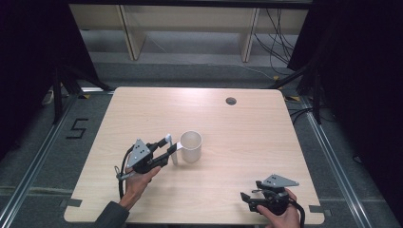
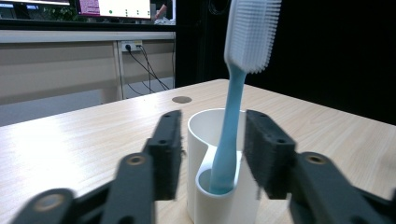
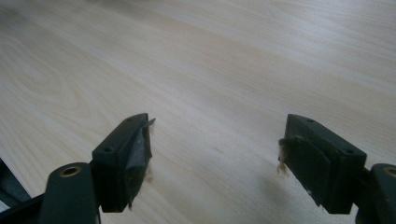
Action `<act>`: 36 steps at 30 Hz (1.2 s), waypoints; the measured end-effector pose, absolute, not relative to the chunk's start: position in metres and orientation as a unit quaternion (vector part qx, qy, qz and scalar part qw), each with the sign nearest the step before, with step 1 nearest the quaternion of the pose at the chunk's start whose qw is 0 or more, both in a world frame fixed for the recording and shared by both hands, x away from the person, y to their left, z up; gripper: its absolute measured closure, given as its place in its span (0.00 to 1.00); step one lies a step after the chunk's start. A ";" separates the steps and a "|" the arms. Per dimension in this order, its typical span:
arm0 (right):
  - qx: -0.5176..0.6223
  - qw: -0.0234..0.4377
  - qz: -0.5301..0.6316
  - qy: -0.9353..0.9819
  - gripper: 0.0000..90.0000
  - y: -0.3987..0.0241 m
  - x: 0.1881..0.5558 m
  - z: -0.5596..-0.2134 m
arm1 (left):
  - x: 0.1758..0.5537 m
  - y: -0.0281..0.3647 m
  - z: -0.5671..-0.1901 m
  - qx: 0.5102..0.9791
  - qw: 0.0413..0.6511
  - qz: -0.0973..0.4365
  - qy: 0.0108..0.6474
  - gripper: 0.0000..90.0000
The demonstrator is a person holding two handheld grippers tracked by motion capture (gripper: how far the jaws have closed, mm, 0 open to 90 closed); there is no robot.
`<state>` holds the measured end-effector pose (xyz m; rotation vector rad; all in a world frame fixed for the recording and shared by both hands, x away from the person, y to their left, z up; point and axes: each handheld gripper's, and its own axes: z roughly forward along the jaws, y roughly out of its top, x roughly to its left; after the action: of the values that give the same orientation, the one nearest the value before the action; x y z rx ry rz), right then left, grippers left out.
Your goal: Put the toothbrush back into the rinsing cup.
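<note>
We see a blue toothbrush [image 2: 227,140] upright, white bristles up, in a white holder cup [image 1: 191,146], counter's centre, slightly toward seven o'clock

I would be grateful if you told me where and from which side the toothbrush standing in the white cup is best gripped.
Probably grip the blue toothbrush on its bare handle between the cup rim and the bristle head, coming level from the left tool's side. It stands nearly upright in the white cup's small holder, with that stretch exposed and slim enough for the open jaws.

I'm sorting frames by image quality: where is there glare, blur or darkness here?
High view: a pale glare on the table far side, dark surroundings. Left gripper view: the toothbrush and cup are sharp, near jaws soft. Right gripper view: evenly lit wood, far part blurred.
</note>
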<state>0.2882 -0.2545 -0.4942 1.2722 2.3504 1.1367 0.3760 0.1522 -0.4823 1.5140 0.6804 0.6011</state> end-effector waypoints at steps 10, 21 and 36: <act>0.440 0.136 0.382 0.801 0.27 -0.254 0.287 -0.494 | 0.370 0.158 -0.477 0.673 0.619 0.252 0.318 0.39; 0.438 0.141 0.384 0.801 0.27 -0.255 0.288 -0.494 | 0.360 0.168 -0.471 0.683 0.609 0.231 0.331 0.31; 0.445 0.131 0.389 0.796 0.27 -0.253 0.287 -0.495 | 0.347 0.180 -0.469 0.685 0.607 0.205 0.347 0.18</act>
<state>0.2873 -0.2528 -0.4945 1.2930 2.3113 1.1304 0.3471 0.1803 -0.4689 1.5827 0.8030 0.4731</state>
